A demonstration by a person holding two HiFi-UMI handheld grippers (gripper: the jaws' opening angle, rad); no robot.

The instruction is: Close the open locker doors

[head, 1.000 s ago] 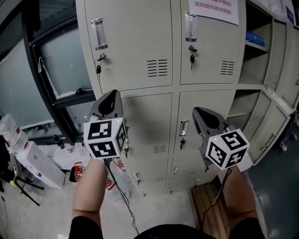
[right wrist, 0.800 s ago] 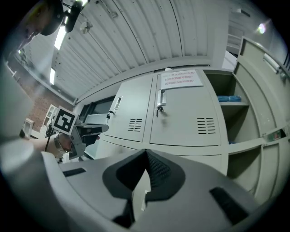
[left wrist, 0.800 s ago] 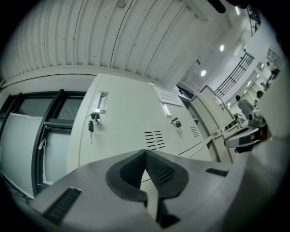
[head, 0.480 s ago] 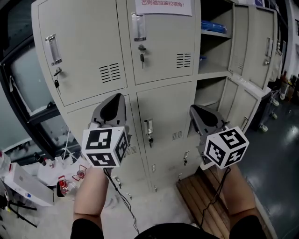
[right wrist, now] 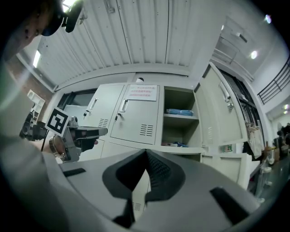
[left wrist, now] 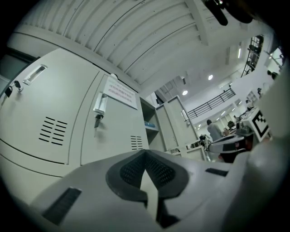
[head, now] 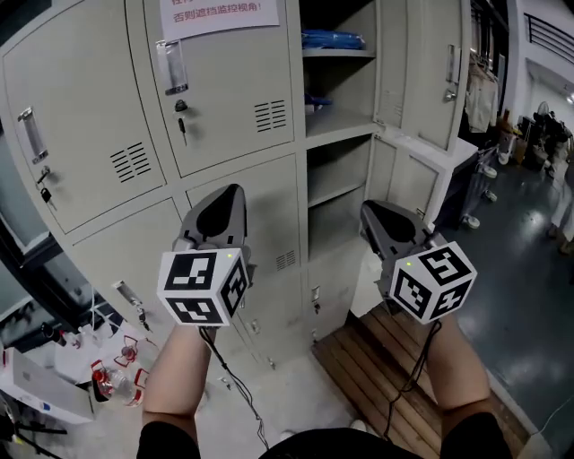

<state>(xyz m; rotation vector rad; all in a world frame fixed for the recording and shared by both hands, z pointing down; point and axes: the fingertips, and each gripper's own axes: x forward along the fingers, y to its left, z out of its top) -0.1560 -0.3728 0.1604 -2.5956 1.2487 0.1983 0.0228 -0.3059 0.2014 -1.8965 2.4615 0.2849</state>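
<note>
Head view; locker bank: grey steel, several tiers; its left and middle columns are shut, with keys hanging in the locks; a printed notice is taped to the middle column's upper door.

Right column of the locker bank: two doors stand open; the upper open door is swung out to the right, baring shelves with blue packets; the lower open door sits directly beneath it and is also swung out to the right.

Foot of the locker bank, right side: a slatted wooden platform lies on the floor.

Left gripper: jaws pressed together with nothing between them; held before the middle column of the locker bank, apart from it.

Right gripper: jaws likewise closed and empty; held before the open right column, near the lower open door; no contact visible.

Step in hand, as judged: approach to the open doors; neither door is pushed yet.

Next move, as judged: bring a gripper behind the free edge of one open door; press on its outer face and swing it on its hinge toward the locker bank until it seats; repeat for the other door; closed jaws suit a push, so no grasp is needed.
</note>
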